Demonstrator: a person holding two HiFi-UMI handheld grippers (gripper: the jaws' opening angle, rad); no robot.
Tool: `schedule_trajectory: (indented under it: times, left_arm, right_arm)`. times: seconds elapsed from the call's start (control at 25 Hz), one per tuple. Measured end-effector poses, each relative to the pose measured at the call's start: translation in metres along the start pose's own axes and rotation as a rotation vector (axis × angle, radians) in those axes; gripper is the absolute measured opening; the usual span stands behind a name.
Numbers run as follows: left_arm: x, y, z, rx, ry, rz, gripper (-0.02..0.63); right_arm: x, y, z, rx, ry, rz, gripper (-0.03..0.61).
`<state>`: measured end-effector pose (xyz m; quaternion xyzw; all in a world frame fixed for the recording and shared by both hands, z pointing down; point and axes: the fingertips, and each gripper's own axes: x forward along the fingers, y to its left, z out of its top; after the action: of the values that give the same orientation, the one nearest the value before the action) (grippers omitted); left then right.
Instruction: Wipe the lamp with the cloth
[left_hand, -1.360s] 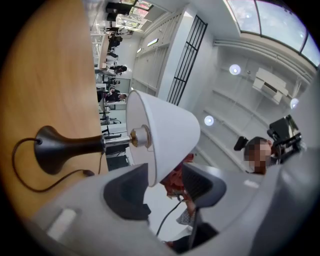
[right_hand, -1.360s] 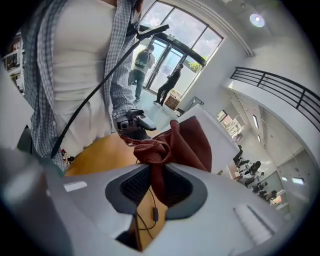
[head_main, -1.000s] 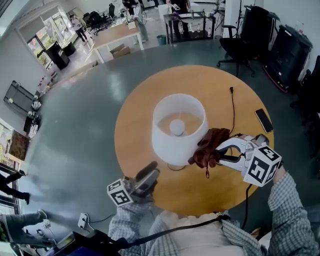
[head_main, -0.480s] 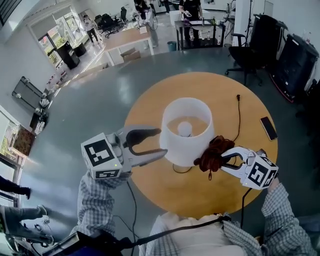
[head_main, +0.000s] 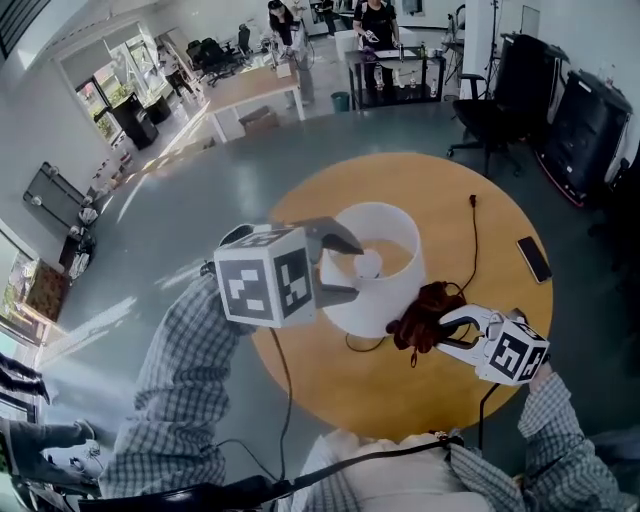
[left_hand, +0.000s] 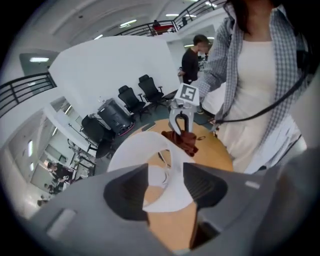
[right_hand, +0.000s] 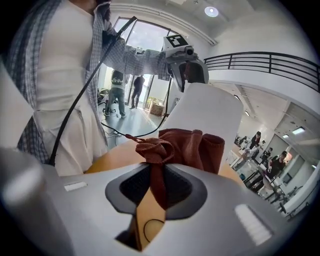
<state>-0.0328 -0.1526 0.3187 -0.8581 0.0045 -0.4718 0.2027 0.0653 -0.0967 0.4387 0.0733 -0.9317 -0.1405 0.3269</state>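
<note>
The lamp (head_main: 385, 290) with its white shade stands in the middle of the round wooden table (head_main: 400, 385). My left gripper (head_main: 345, 265) hangs over the shade's left rim, pointing down, jaws open. In the left gripper view the shade (left_hand: 145, 150) shows in the gap of the left gripper (left_hand: 165, 187); I cannot tell if the pads touch it. My right gripper (head_main: 452, 330) is shut on a brown cloth (head_main: 424, 308) that rests against the shade's lower right side. The right gripper view shows the cloth (right_hand: 182, 145) bunched in the right gripper (right_hand: 157, 187) before the shade (right_hand: 207, 107).
A black phone (head_main: 532, 258) lies on the table's right side. The lamp's black cord (head_main: 470, 235) runs across the tabletop behind the cloth. A cable (head_main: 283, 385) hangs from my left gripper. Office chairs, desks and people are farther back in the room.
My left gripper has risen from the table's near left edge, rolled over, and come up to the shade's left rim. My right gripper, still holding the cloth, has sunk slightly.
</note>
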Motion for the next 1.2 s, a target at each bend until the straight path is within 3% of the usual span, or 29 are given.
schedule_trajectory:
  times: [0.2,0.4,0.76,0.92,1.2]
  left_arm:
    - [0.01,-0.003,0.003,0.078,0.062,-0.084,0.215]
    - [0.015,-0.019,0.006,0.113,0.068,-0.183,0.121]
    - [0.021,-0.012,0.004,0.123,0.064,-0.231,0.084]
    - [0.02,0.001,0.004,0.108,0.039,-0.236,0.074]
    - [0.028,0.041,0.005,0.071,-0.018,-0.173,0.091]
  right_arm:
    - [0.002,0.009,-0.002,-0.008,0.028,0.006,0.074]
    - [0.004,0.018,-0.002,0.054,0.0,0.0,0.074]
    - [0.001,0.022,-0.011,0.215,-0.08,0.002,0.074]
    - [-0.001,0.023,-0.016,0.309,-0.141,-0.039,0.074]
    - [-0.007,0.014,-0.05,0.613,-0.214,-0.181,0.074]
